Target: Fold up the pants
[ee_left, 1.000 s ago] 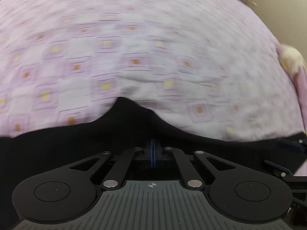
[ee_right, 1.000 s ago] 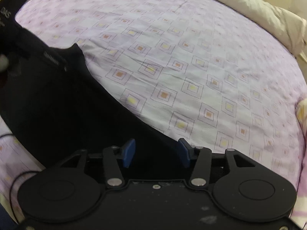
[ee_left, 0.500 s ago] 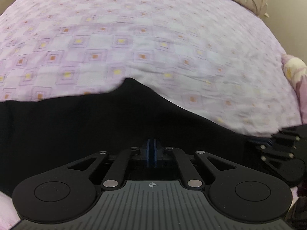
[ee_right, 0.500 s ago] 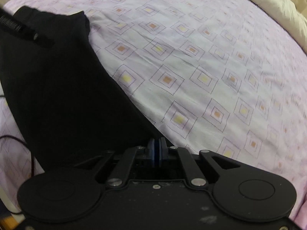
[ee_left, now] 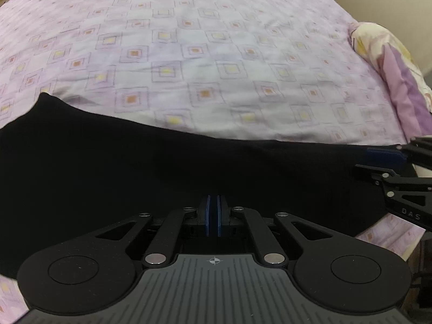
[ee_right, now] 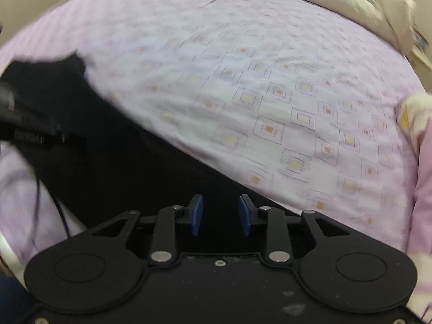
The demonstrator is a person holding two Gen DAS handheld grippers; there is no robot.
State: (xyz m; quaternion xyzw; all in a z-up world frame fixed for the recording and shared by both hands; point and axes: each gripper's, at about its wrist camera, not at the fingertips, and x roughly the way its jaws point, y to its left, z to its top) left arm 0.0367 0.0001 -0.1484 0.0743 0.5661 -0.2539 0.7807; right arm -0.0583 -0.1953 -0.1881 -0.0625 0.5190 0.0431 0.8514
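Observation:
The black pants (ee_left: 162, 167) lie in a long band across the near part of the bed. My left gripper (ee_left: 213, 216) is shut, its blue pads pressed together at the near edge of the pants; the cloth between them is not visible. My right gripper (ee_right: 220, 217) is open, its blue fingertips (ee_right: 196, 214) apart just above the black pants (ee_right: 113, 156). The right gripper also shows at the right edge of the left wrist view (ee_left: 394, 159). The left gripper appears blurred at the left of the right wrist view (ee_right: 29, 127).
The bed is covered by a lilac sheet (ee_left: 216, 54) with square patterns. A cream duvet (ee_right: 351, 8) lies at the far side. A floral pink pillow (ee_left: 391, 62) sits at the right edge. A black cable (ee_right: 51, 202) hangs at the left.
My right gripper was open, closed on the pants' edge half a second ago, and now stands open again. The pants now lie flatter and more stretched out. My left gripper stays shut.

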